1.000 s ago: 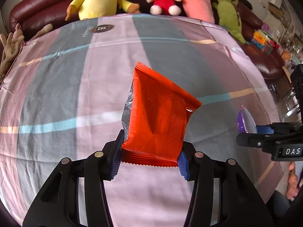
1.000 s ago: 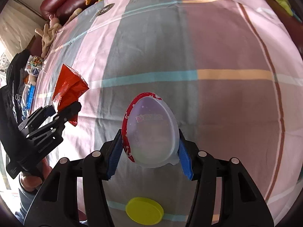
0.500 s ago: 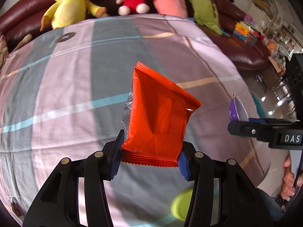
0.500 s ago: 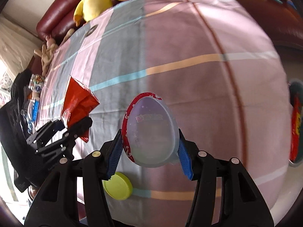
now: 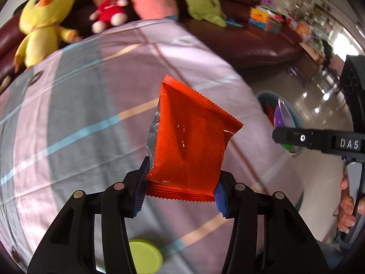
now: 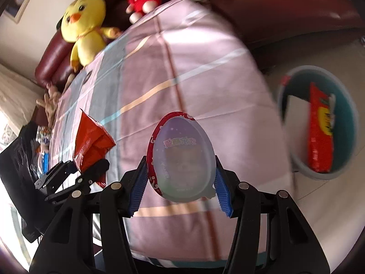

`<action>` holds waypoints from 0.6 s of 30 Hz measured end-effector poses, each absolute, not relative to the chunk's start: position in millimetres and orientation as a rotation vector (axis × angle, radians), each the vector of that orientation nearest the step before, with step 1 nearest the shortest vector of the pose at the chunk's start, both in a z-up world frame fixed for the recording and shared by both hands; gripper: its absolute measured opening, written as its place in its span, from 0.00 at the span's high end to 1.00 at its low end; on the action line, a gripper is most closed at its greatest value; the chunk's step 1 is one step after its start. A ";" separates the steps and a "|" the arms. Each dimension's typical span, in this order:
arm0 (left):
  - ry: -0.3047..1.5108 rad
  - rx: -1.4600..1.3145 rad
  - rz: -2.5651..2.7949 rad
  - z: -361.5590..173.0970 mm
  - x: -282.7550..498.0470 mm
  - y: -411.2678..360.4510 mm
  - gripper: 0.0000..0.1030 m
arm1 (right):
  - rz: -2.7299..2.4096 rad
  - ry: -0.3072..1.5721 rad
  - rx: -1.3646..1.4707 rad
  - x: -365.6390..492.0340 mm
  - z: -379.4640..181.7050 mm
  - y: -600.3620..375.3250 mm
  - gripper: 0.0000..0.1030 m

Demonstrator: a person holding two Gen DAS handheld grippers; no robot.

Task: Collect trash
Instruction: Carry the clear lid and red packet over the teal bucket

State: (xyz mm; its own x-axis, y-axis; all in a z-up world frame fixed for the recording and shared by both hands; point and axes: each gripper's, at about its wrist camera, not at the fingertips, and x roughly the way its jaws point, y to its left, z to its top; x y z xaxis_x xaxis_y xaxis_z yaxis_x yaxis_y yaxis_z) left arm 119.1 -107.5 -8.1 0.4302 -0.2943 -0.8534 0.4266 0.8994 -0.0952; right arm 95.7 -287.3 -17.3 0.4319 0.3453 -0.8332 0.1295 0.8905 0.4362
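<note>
Two pieces of trash ride in two closed grips above the striped tablecloth [image 5: 91,105]. At the left gripper [image 5: 180,191], blue pads pinch the lower edge of an orange-red snack wrapper [image 5: 189,141], which stands up from the jaws with its crimped top seam free. At the right gripper [image 6: 180,189], the pads squeeze the sides of an egg-shaped plastic capsule [image 6: 182,157], clear-fronted with a red rim. The wrapper looks empty, feather-light and crinkly, likely to fold or slide, so a hold low on its sealed seam seems soundest. The capsule looks rigid, light and smooth; its widest part, where the pads sit, appears the safest purchase, though a curved shell may squirt out under pressure. Beyond the cloth's right edge, on the floor, waits a teal bin [image 6: 351,114] already holding a red packet [image 6: 319,132]. A yellow-green lid [image 5: 146,255] lies on the cloth near its front edge, below the left gripper. Plush toys, a yellow chick [image 5: 43,22] among them, line the sofa behind the cloth.
</note>
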 end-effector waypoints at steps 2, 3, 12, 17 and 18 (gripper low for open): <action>1.037 0.162 -0.479 -8.4 117.7 -128.2 0.51 | 0.120 1.107 0.496 88.8 -14.2 -305.4 0.50; 1.039 0.172 -0.496 -8.8 116.8 -140.3 0.51 | 0.106 1.095 0.504 84.9 -12.2 -316.1 0.50; 1.042 0.250 -0.583 -10.4 110.0 -216.1 0.51 | 0.009 1.014 0.565 53.7 -5.1 -400.9 0.50; 1.037 0.296 -0.624 -12.4 105.6 -249.8 0.51 | -0.048 0.984 0.589 37.2 -4.4 -444.9 0.50; 1.039 0.303 -0.631 -13.6 105.4 -256.7 0.51 | -0.060 0.979 0.592 34.1 -4.3 -453.4 0.50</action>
